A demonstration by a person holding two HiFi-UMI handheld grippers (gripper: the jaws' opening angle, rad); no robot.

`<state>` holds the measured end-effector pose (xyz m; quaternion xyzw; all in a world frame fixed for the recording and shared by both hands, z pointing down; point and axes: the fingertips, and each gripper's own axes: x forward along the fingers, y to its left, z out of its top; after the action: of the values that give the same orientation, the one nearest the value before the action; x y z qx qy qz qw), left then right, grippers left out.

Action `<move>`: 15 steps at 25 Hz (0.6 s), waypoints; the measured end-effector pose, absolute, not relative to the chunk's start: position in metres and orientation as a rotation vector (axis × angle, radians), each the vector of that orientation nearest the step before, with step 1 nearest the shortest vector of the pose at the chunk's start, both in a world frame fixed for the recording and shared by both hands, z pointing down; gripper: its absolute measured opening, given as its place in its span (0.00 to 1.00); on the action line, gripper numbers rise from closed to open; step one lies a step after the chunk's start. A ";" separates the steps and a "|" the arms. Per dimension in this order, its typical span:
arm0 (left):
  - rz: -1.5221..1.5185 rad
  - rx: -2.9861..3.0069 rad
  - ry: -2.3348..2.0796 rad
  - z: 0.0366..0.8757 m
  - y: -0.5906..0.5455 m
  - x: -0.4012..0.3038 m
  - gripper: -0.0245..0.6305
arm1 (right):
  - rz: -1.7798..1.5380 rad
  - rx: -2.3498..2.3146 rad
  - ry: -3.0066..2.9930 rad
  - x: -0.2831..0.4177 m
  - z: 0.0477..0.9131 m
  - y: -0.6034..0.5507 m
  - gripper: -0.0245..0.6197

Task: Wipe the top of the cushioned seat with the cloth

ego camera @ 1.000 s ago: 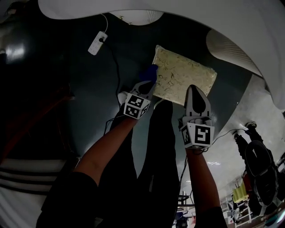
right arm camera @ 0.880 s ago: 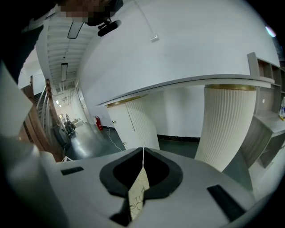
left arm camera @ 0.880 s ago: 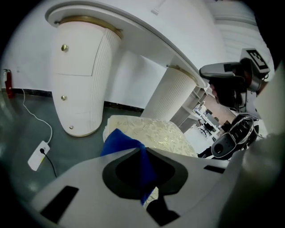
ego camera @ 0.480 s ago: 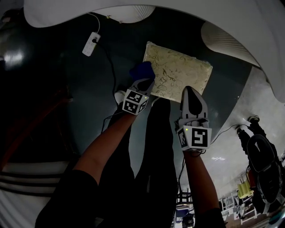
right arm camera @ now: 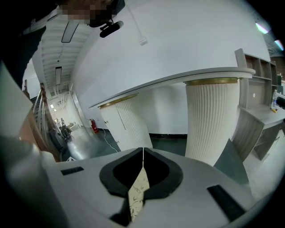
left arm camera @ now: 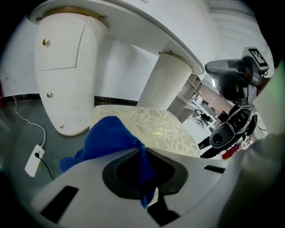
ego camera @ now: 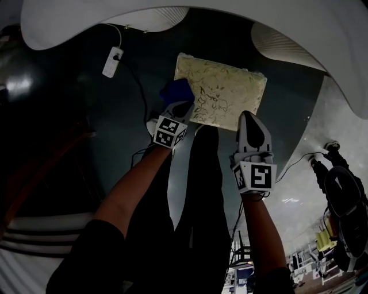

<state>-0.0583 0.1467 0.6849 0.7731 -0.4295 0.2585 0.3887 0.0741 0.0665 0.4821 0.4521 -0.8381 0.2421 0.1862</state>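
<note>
Blue cloth [ego camera: 177,90] is clamped in left gripper [ego camera: 183,109] jaws at cushioned seat [ego camera: 227,92] edge; right gripper [ego camera: 251,118] jaws closed, empty.

Left gripper [ego camera: 181,108] shows the blue cloth [ego camera: 177,91] at its tip, against the cushioned seat [ego camera: 224,89] at its left edge; right gripper [ego camera: 249,116] meets the near edge. White power strip [ego camera: 111,62] lies on the dark floor [ego camera: 109,120].

A white power strip [ego camera: 111,62] lies on the dark glossy floor [ego camera: 115,115] at the far left. A curved white tabletop [ego camera: 103,14] spans the far side. It rests on a fluted cabinet [left arm camera: 67,75] with gold knobs on the left and a fluted column [left arm camera: 168,84] on the right. Grey shelves [right arm camera: 262,102] stand at the far right.
</note>
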 end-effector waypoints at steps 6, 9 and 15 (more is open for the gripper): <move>0.665 1.984 -1.074 0.684 0.146 -0.041 0.09 | 0.723 1.327 -2.333 0.095 0.488 0.072 0.10; 0.668 1.996 -1.055 0.683 0.146 -0.034 0.09 | 0.744 1.341 -2.334 0.099 0.488 0.074 0.10; 0.678 2.014 -1.000 0.682 0.148 -0.017 0.09 | 0.744 1.352 -2.335 0.107 0.489 0.077 0.10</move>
<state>-0.0172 0.1482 0.6819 0.7909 -0.3928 0.2662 0.3864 0.1068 0.0767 0.4891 0.4761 -0.8220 0.2619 0.1707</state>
